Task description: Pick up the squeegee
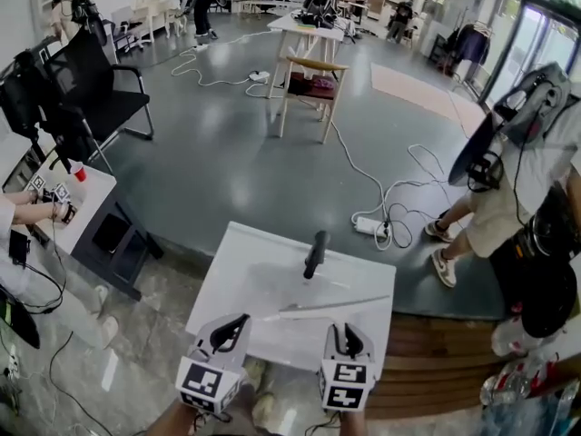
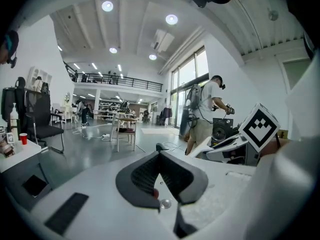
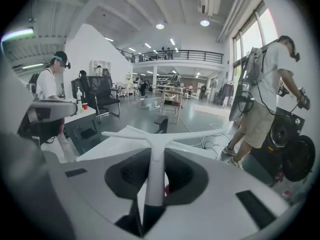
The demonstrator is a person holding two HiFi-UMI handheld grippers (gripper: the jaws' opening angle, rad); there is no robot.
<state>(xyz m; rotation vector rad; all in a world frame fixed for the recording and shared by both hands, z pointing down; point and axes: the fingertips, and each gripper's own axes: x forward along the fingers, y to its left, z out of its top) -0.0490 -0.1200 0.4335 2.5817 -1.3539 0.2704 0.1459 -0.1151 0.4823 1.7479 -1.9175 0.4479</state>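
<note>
A white squeegee (image 1: 327,307) with a long thin blade hangs just above the near part of the white table (image 1: 245,280). My right gripper (image 1: 348,336) is shut on its handle. In the right gripper view the handle (image 3: 156,154) runs up between the dark pads to the T-shaped blade, with my right gripper (image 3: 157,161) clamped round it. My left gripper (image 1: 229,331) hovers to the left of the squeegee, apart from it. In the left gripper view my left gripper (image 2: 159,159) has its pads meeting at the tips with nothing between them.
A black cylindrical object (image 1: 316,254) lies on the table's far half. A person (image 1: 517,180) stands at the right near a power strip (image 1: 370,226) and loose cables. At the left are a low side table with a red cup (image 1: 79,173) and a black office chair (image 1: 100,89).
</note>
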